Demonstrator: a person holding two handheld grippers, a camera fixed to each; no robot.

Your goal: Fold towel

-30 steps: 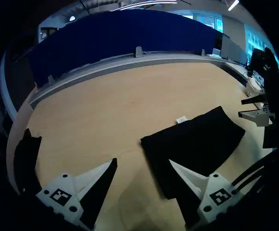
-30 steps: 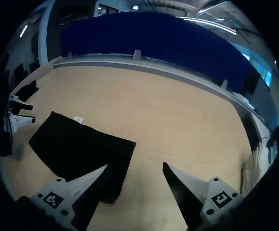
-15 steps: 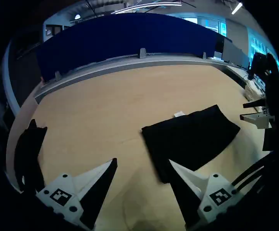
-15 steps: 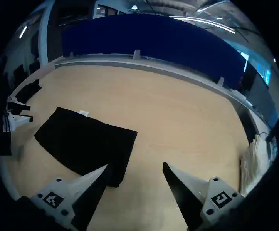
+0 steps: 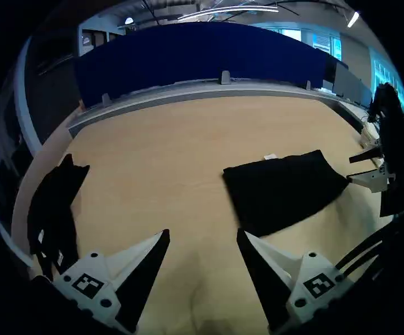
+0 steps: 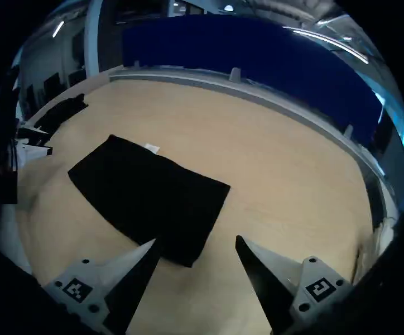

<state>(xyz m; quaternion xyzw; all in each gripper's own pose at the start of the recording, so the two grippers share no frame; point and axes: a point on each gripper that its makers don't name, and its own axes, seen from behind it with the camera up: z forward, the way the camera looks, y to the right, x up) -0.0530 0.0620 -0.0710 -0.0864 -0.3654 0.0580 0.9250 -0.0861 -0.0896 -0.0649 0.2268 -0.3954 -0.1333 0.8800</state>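
A black towel (image 5: 283,187) lies flat on the wooden table (image 5: 174,145), folded into a rough rectangle, with a small white tag (image 5: 270,157) at its far edge. My left gripper (image 5: 202,234) hovers open above bare table, and the towel's near corner is just right of its right finger. At the right edge, the right gripper (image 5: 349,170) is open beside the towel's far end. In the right gripper view the towel (image 6: 149,192) and its tag (image 6: 152,148) sit left of centre. My right gripper (image 6: 196,240) is open over the towel's near corner. The left gripper (image 6: 48,141) is at far left.
A heap of black cloth (image 5: 54,206) lies at the table's left edge, also seen far left as dark cloth (image 6: 62,111). A blue partition (image 5: 202,53) with a grey rail runs along the back of the table. A broad stretch of bare wood (image 6: 291,167) lies right of the towel.
Both grippers have drawn back from the towel, which now lies farther ahead and unheld. The left view swung left, showing more of the black cloth heap. The towel looks flatter and tidier.
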